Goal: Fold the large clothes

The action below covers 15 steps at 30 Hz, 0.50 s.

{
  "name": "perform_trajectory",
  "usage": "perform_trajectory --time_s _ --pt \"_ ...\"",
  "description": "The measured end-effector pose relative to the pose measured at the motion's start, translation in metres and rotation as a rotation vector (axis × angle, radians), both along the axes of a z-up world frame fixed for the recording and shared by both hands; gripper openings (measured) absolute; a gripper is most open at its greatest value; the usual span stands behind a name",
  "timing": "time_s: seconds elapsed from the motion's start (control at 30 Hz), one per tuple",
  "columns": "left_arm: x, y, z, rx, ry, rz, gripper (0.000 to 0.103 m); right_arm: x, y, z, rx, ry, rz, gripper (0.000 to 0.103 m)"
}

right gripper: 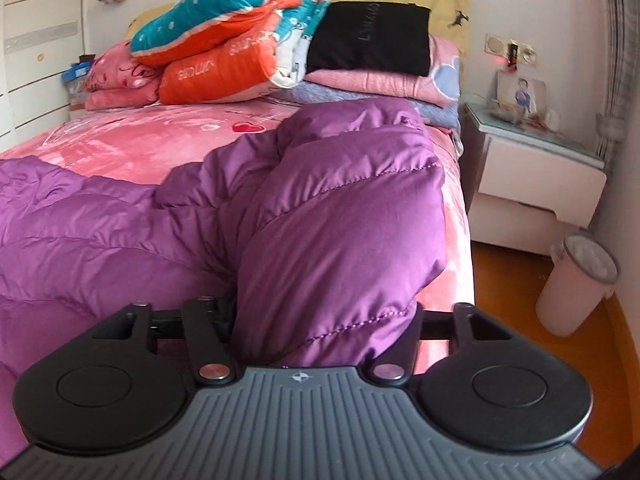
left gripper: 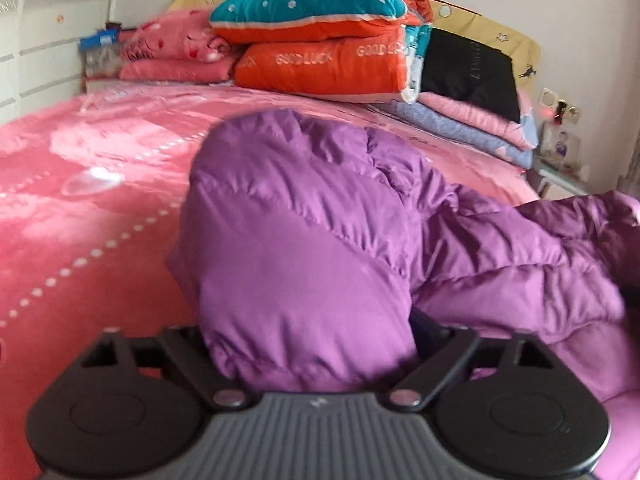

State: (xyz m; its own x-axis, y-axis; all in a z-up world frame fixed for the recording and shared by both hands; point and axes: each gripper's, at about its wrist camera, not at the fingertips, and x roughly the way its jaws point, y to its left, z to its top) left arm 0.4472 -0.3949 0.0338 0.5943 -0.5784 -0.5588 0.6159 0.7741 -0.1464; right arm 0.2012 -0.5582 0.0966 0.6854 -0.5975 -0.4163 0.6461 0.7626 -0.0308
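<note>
1. Purple padding fills both wrist views: one quilted down jacket [left gripper: 320, 240] [right gripper: 320, 220] of smooth, slightly shiny fabric, stitched into puffy diagonal channels, is seen lying crumpled on the bed [left gripper: 80, 200] [right gripper: 140, 140].
2. One bulging fold of the jacket is seen rising between the spread jaws of the left hand-held gripper [left gripper: 316, 344]; whether the pads press on it cannot be told, as the fingers are hidden by the fabric.
3. A second fold is seen likewise between the jaws of the right hand-held gripper [right gripper: 324, 332], which stand fairly wide; a grip cannot be confirmed there either.
4. The bed is covered by one plush pink blanket, patterned with dotted lines and hearts.
5. At the head of the bed, one thick orange and teal quilt [left gripper: 328, 40] [right gripper: 240, 32] is stacked folded, beside a pink bundle [left gripper: 176, 52] [right gripper: 116, 80] and one flat black item [left gripper: 468, 68] [right gripper: 368, 40] on pink and lavender folded layers.
6. One white nightstand [right gripper: 536, 176] and one pale lidded bin [right gripper: 576, 284] are seen beside the bed, on an orange-brown floor.
</note>
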Motion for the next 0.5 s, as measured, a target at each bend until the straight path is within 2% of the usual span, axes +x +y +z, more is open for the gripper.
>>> perform_trajectory --time_s 0.03,0.07,0.1,0.23,0.4,0.5 --pt "0.0 0.002 0.001 0.006 -0.01 0.009 0.094 -0.002 -0.002 0.001 0.001 -0.002 -0.01 0.081" --pt "0.001 0.003 0.003 0.009 -0.014 0.015 0.094 -0.002 -0.004 0.004 -0.003 -0.005 -0.026 0.093" --pt "0.001 0.003 0.005 0.01 -0.017 0.017 0.095 -0.005 -0.004 0.007 -0.01 -0.008 -0.043 0.099" --pt "-0.011 0.02 0.019 0.023 -0.067 0.036 0.1 -0.008 -0.007 0.009 -0.042 -0.035 -0.072 0.101" --pt "-0.027 0.055 0.031 0.013 -0.128 0.105 0.1 -0.046 0.005 0.022 -0.088 -0.11 -0.112 0.103" --pt "-0.051 0.077 0.036 0.01 -0.168 0.119 0.1 -0.07 0.016 0.033 -0.087 -0.171 -0.135 0.103"
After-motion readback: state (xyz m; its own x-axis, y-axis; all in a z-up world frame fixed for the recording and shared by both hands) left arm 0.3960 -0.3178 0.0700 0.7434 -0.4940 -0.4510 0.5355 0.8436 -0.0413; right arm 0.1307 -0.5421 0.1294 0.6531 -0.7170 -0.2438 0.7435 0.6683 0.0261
